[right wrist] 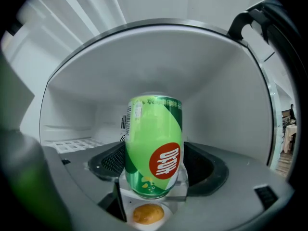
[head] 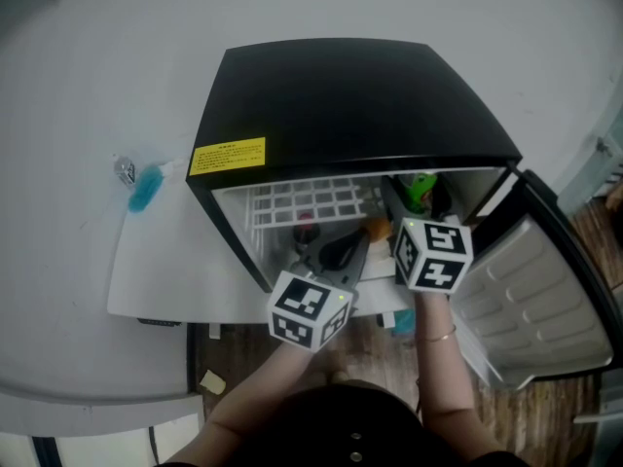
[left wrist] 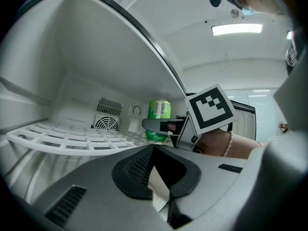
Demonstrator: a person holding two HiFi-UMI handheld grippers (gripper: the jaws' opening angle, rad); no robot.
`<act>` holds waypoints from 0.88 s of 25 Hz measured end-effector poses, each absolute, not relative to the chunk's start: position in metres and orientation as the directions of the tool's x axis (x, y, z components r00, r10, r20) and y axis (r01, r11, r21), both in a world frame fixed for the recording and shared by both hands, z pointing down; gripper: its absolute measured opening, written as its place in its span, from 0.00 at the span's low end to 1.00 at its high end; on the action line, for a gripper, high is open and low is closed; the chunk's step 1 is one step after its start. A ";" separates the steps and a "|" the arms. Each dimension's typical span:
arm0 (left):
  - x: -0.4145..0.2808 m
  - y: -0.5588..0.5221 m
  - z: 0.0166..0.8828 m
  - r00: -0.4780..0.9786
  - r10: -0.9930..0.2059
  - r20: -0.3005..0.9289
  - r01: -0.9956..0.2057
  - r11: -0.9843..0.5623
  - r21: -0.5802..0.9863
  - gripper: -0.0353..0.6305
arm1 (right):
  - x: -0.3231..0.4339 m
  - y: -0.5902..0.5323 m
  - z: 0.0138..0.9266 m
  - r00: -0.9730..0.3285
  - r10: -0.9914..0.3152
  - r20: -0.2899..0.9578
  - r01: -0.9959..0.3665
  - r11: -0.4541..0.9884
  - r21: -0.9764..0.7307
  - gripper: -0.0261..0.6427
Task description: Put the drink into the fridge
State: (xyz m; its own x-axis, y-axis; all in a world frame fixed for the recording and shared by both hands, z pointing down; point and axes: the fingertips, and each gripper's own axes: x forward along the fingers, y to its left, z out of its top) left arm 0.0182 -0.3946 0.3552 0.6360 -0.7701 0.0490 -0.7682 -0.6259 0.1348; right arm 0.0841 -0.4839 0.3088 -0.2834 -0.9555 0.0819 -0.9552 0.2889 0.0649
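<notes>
The drink is a green can (right wrist: pixel 154 146) with a red round label. It stands upright between the jaws of my right gripper (right wrist: pixel 154 174), which is shut on it inside the open black fridge (head: pixel 341 95). In the head view the can (head: pixel 421 188) shows at the right of the fridge cavity, just beyond the right gripper (head: pixel 411 210). From the left gripper view the can (left wrist: pixel 159 110) appears near the back wall, with the right gripper (left wrist: pixel 161 125) around it. My left gripper (left wrist: pixel 154 150) is inside the fridge to the left, jaws shut on nothing; in the head view it (head: pixel 343 251) lies below the shelf.
A white wire shelf (head: pixel 311 200) spans the left part of the cavity. A small orange thing (right wrist: pixel 147 214) lies on the fridge floor under the can. The fridge door (head: pixel 545 300) hangs open to the right. A blue object (head: pixel 146 188) lies on the white table (head: pixel 78 86).
</notes>
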 end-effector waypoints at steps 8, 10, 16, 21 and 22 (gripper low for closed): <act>0.014 -0.394 0.360 0.630 -0.775 0.050 -0.772 -0.617 0.153 0.06 | 0.091 -0.460 0.301 -0.305 -0.952 0.027 -0.950 0.307 0.054 0.57; 0.015 -0.394 0.361 0.632 -0.774 0.050 -0.770 -0.618 0.157 0.06 | 0.089 -0.448 0.299 -0.326 -0.945 0.013 -0.942 0.326 0.082 0.57; 0.018 -0.395 0.361 0.638 -0.768 0.053 -0.765 -0.625 0.154 0.06 | 0.096 -0.435 0.307 -0.324 -0.946 0.012 -0.940 0.323 0.111 0.36; 0.019 -0.395 0.363 0.638 -0.768 0.057 -0.765 -0.625 0.154 0.06 | 0.098 -0.436 0.308 -0.328 -0.945 -0.008 -0.939 0.325 0.110 0.33; 0.020 -0.395 0.363 0.638 -0.768 0.059 -0.766 -0.625 0.153 0.06 | 0.098 -0.437 0.308 -0.328 -0.945 -0.008 -0.939 0.325 0.109 0.33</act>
State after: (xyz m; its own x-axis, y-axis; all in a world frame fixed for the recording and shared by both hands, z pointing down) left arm 0.0199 -0.3948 0.3630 0.6383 -0.7676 0.0588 -0.7656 -0.6249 0.1531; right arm 0.0976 -0.4374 0.3078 -0.3282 -0.9446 -0.0076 -0.9392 0.3254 0.1095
